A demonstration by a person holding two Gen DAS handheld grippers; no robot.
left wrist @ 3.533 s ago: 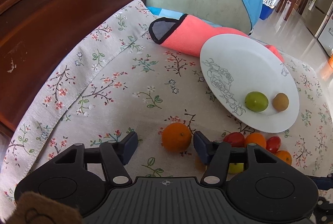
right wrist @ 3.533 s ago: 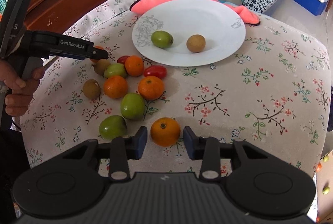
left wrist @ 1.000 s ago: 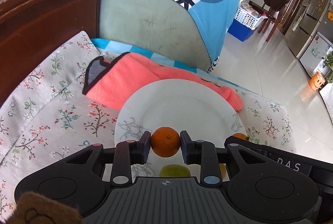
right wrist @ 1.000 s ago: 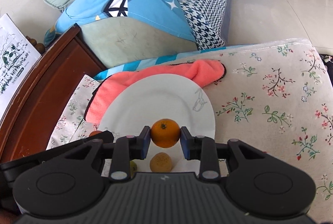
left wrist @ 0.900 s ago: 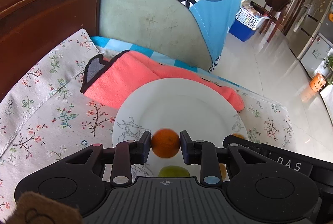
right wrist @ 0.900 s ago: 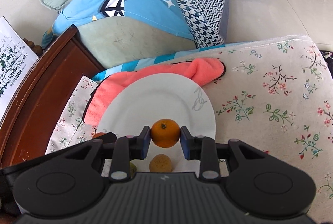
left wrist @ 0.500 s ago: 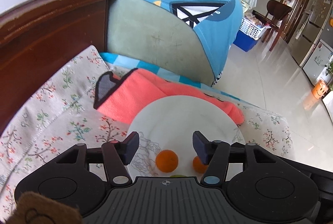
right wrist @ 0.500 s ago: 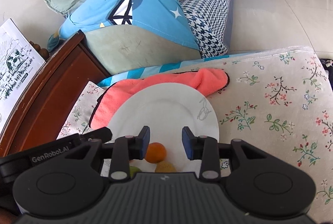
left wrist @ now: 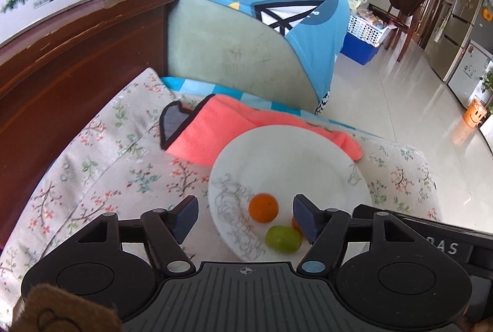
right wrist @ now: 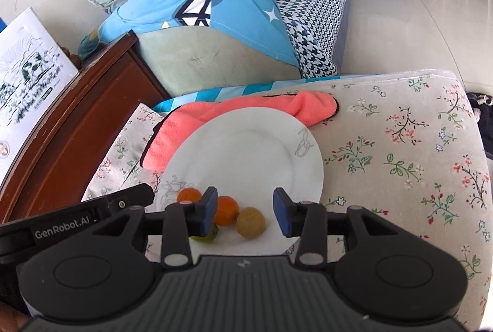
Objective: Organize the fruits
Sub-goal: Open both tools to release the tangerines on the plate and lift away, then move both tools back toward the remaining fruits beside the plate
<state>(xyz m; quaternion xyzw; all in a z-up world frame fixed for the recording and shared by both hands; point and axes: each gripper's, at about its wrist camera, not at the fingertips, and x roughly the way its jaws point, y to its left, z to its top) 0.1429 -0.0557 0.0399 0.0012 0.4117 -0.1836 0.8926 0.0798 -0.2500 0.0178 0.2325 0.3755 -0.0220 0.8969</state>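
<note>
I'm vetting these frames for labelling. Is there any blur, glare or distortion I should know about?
Left wrist view: fisheye bends the wooden cabinet, the floor glares, and the tablecloth is slightly soft. Right wrist view: the same curvature, the white plate is evenly lit, and the fruit is sharp.

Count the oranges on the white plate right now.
2. One orange lies near the plate's printed left edge; the second orange lies beside the brown fruit, partly behind a finger. The gripper body could hide more.
</note>
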